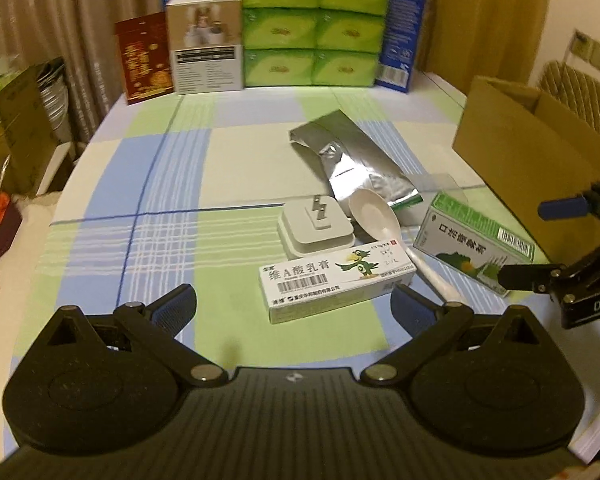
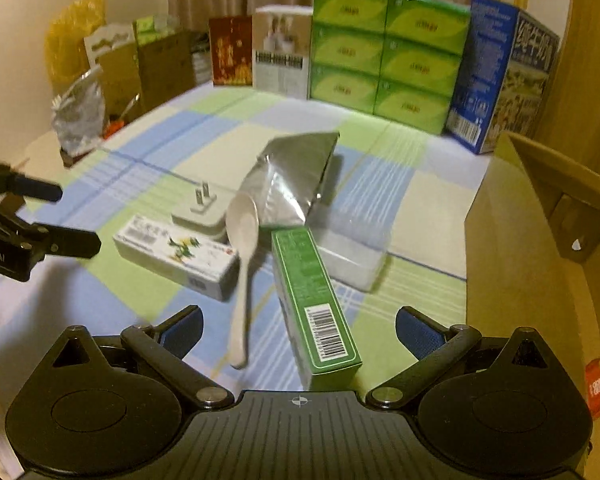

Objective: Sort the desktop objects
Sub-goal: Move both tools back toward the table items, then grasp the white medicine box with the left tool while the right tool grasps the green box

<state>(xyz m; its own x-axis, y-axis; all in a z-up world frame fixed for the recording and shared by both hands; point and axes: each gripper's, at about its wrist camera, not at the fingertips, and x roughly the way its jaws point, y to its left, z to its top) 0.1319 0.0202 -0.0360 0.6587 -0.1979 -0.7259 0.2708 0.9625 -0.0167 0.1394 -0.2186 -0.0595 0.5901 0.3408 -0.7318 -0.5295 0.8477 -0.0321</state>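
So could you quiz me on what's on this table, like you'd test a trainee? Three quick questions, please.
1. True or false: the white spoon lies between the white ointment box and the green medicine box.
2. Which item sits farthest from the grippers? A) silver foil pouch B) white plug adapter C) the spoon
3. Fill in: both the left gripper and right gripper have jaws that are ____ and hold nothing.

Key: 1 true; 2 A; 3 open.
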